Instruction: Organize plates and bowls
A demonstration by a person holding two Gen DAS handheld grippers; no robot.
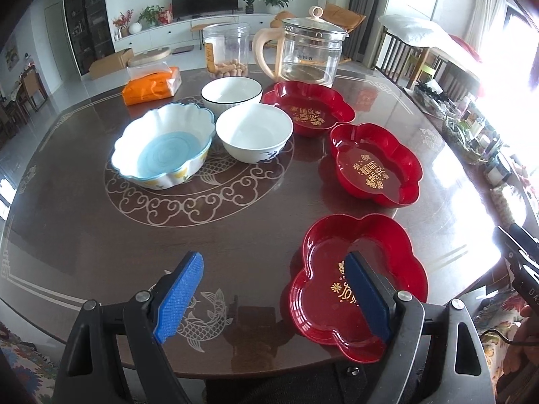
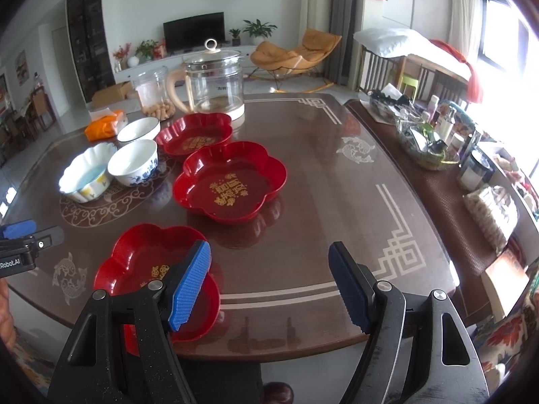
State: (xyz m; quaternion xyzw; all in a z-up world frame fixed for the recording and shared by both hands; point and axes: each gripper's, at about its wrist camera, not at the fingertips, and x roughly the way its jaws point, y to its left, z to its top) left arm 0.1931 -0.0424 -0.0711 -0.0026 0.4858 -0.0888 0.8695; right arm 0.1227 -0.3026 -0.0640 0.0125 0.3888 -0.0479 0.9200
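Three red flower-shaped plates lie in a row on the dark table: the nearest plate (image 1: 340, 306) (image 2: 141, 262), the middle plate (image 1: 374, 163) (image 2: 229, 181) and the far plate (image 1: 308, 107) (image 2: 195, 133). Left of them stand a scalloped bowl with a blue inside (image 1: 165, 146) (image 2: 86, 173), a plain white bowl (image 1: 254, 131) (image 2: 133, 161) and a dark-rimmed white bowl (image 1: 231, 92) (image 2: 138, 128). My left gripper (image 1: 273, 286) is open above the near table edge, its right finger over the nearest plate. My right gripper (image 2: 269, 282) is open, empty, its left finger over that plate's right side.
A glass kettle (image 1: 310, 50) (image 2: 215, 80), a clear jar of snacks (image 1: 227, 50) (image 2: 153, 92) and an orange tissue pack (image 1: 151, 84) (image 2: 102, 124) stand at the table's far side. A cluttered side counter (image 2: 438, 141) runs along the right.
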